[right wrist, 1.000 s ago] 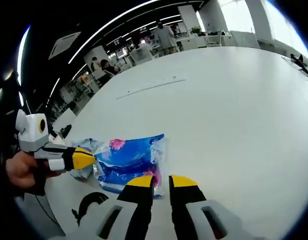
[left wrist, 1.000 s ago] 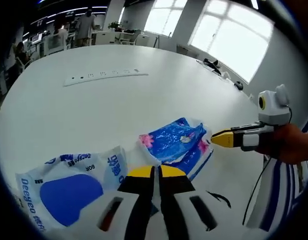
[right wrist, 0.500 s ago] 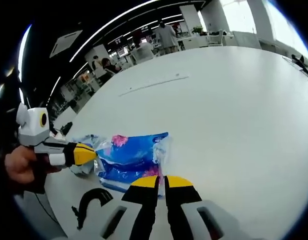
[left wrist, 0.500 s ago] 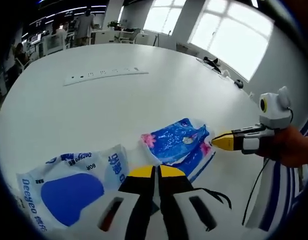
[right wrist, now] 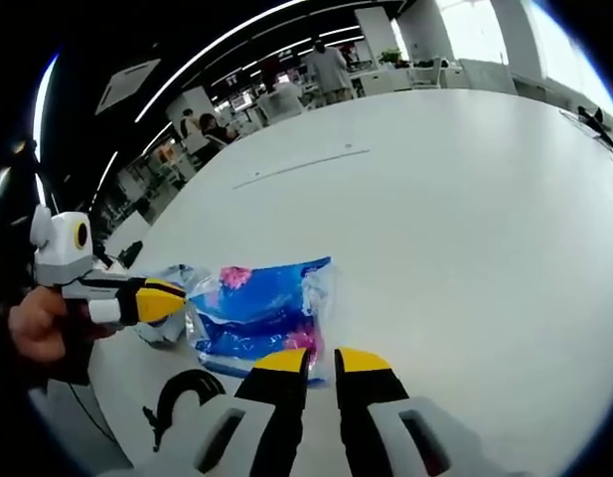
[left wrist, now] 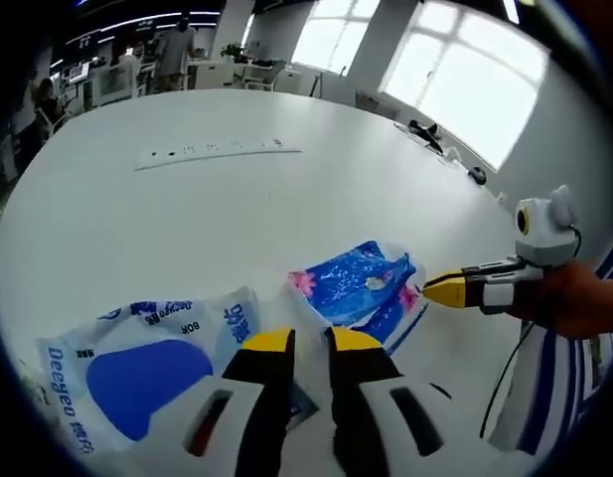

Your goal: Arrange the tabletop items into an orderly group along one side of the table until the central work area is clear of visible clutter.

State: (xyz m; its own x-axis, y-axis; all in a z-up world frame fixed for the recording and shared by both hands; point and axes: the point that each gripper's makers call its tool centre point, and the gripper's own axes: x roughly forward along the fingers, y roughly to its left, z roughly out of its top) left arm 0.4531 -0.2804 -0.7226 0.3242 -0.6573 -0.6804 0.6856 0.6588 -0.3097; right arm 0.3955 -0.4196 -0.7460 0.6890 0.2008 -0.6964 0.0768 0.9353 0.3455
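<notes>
I'm looking along my left tongs [left wrist: 311, 343] and the yellow tips stand a little apart with bare white desk [left wrist: 187, 219] showing between them, nothing held. Just past the tips lies the blue floral wipes pack [left wrist: 356, 288], flat on the desk, its pink flowers at both ends. Beside it, toward the left of this view, sits the white Deeyeo tissue pack [left wrist: 137, 363] with its big blue oval, also lying flat; its near corner touches my left jaw's edge as far as I can make out. Coming in from the right side of the left gripper view are my right tongs [left wrist: 447, 292], their yellow tip pointing at the end of the floral pack, just beside it; I can't say whether it touches. A hand [left wrist: 574, 303] grips them. Further off on the desk there's a long white power strip [left wrist: 217, 151], well apart from the packs, and a few small dark things near the far edge by the window, too small to name.

Switching to the right gripper view: my right tongs [right wrist: 312, 360] show a narrow gap between the tips, holding nothing. The blue floral wipes pack [right wrist: 261, 313] lies right ahead of them, its near edge just at the tips. My left tongs [right wrist: 177, 294] come in from the left, at the pack's far end. People stand among the office desks in the background.
</notes>
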